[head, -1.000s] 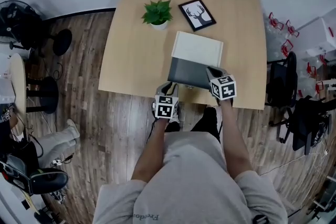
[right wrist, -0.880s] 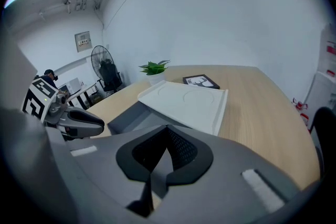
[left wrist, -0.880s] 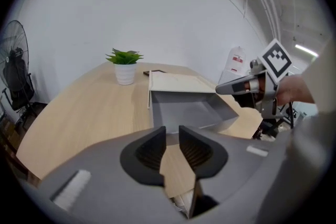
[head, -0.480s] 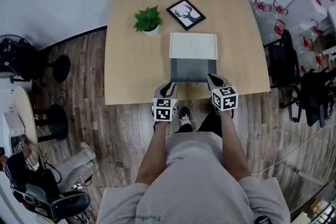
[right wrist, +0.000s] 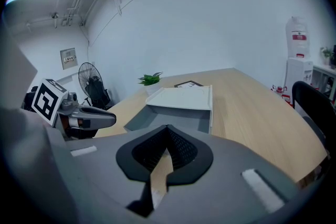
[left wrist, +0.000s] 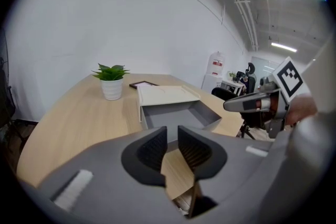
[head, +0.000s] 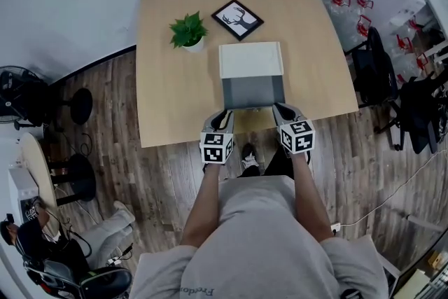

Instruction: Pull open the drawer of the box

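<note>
A white box (head: pixel 250 58) lies on the wooden table (head: pixel 171 91), and its grey drawer (head: pixel 253 92) stands pulled out toward me, empty. My left gripper (head: pixel 224 117) hovers at the table's front edge, just left of the drawer front. There is a narrow gap between its pads and nothing in it. My right gripper (head: pixel 278 110) is at the drawer's front right corner, shut and empty. The left gripper view shows my left gripper (left wrist: pixel 172 134), the drawer (left wrist: pixel 181 115) and the box top (left wrist: pixel 164 94). The right gripper view shows my right gripper (right wrist: pixel 167 131) before the box (right wrist: pixel 181 98).
A potted plant (head: pixel 187 32) and a framed deer picture (head: pixel 237 18) stand behind the box. Dark office chairs (head: pixel 371 73) are off the table's right side, and a fan (head: pixel 28 91) and stools stand at the left. My legs are at the table's front edge.
The head view has swung, so the box now looks square-on. My right gripper has drawn back from the drawer's front right corner toward the table edge. The left gripper is still at the edge.
</note>
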